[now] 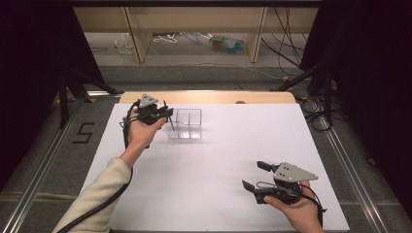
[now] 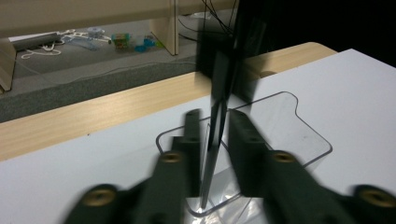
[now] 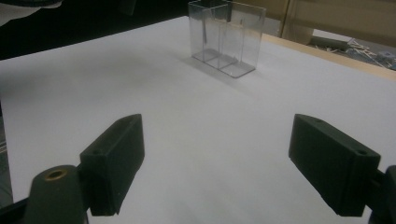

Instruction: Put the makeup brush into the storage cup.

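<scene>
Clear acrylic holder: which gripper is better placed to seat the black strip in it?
Left. The left gripper is at the clear acrylic holder, its jaws shut on the thin black strip whose lower end is inside. The right gripper is open, apart near the table's near edge.

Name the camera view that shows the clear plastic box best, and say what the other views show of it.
The right gripper view: the clear plastic box stands whole and sharp, with its compartments plain. The high view shows it small and faint beside the left gripper. The left gripper view shows its rim close up, partly hidden by a thin dark strip between the fingers.
</scene>
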Available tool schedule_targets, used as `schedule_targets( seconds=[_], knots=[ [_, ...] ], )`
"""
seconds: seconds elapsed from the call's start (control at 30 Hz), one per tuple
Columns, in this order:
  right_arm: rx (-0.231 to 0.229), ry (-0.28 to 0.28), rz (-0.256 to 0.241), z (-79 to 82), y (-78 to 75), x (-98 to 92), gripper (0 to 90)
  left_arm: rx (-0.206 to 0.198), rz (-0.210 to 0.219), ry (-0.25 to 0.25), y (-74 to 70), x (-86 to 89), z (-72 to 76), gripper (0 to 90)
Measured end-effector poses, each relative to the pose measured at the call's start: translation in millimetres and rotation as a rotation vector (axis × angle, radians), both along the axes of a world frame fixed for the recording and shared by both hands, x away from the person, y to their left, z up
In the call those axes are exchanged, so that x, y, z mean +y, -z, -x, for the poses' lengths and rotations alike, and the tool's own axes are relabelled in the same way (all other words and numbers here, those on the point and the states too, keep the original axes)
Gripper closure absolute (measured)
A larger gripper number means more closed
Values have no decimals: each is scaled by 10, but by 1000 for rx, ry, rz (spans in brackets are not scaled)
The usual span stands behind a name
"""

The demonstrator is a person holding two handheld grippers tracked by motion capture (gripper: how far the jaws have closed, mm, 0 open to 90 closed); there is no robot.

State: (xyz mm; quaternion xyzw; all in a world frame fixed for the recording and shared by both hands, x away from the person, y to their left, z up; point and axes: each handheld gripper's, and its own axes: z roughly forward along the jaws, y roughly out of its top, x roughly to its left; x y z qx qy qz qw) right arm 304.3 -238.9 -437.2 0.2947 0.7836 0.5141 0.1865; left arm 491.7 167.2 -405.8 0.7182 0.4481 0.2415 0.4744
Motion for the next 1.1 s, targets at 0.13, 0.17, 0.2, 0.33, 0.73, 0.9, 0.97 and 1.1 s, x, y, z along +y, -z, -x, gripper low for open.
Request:
schedule_targets(
  seconds=[0.13,0.17,0.2,0.33,0.73,0.9,0.97,1.1],
  knots=[
    [-10,-5,-15,-7,11,6,193,47,-2,-8,-18,15,63,294],
    [-9,-6,-15,-8,11,6,193,43,-6,-4,-21,21,79,271],
    [-9,-6,-16,-8,12,7,193,40,-3,4,-20,30,88,241],
    [-2,-1,2,2,-2,-1,193,35,2,4,-23,62,118,181],
    [-11,-4,-20,-10,11,7,192,-57,47,50,-56,225,320,153],
    [-18,-7,-35,-14,18,16,192,-91,53,46,-60,287,451,150],
    [-11,-4,-21,-9,10,8,192,-94,57,52,-50,302,505,149],
    [-20,-10,-34,-15,19,15,192,-106,54,73,-47,320,604,149]
  ],
)
